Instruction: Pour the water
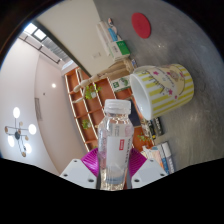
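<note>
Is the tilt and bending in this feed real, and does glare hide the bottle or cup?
Gripper view: the wide-angle lens bows the shelves and walls, and the room appears rolled sideways; the ceiling lamp blooms white; the bottle held between the fingers and the striped cup beyond read clearly, without glare.
</note>
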{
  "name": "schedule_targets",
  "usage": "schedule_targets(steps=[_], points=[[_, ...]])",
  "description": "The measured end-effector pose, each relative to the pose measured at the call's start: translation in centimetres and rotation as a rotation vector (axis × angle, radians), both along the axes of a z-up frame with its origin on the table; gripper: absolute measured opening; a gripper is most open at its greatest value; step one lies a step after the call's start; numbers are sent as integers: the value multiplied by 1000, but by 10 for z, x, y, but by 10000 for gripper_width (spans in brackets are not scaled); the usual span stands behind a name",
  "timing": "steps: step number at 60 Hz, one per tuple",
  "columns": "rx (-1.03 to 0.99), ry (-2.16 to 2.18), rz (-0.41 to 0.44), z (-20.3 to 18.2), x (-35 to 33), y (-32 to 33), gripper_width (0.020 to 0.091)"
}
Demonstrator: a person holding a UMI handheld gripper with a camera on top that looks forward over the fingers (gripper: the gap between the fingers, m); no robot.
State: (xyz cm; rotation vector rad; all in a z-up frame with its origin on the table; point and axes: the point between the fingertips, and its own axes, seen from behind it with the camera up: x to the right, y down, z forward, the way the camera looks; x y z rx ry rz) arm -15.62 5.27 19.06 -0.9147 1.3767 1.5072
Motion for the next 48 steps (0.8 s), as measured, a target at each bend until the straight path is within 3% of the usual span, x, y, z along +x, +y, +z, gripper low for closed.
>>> schedule_targets(steps=[9, 18, 32, 35, 44, 45, 48], points=[[-45, -525, 6, 28, -1, -4, 380], [-158, -1141, -102, 57, 51, -12, 380], [-541, -1676, -305, 32, 177, -29, 378], [-599, -1721, -337, 12, 208, -28, 390], [-784, -1803, -336, -23, 259, -36, 391], [-790, -1817, -346, -44, 270, -34, 391], [-826, -1841, -346, -39, 276, -33, 389]])
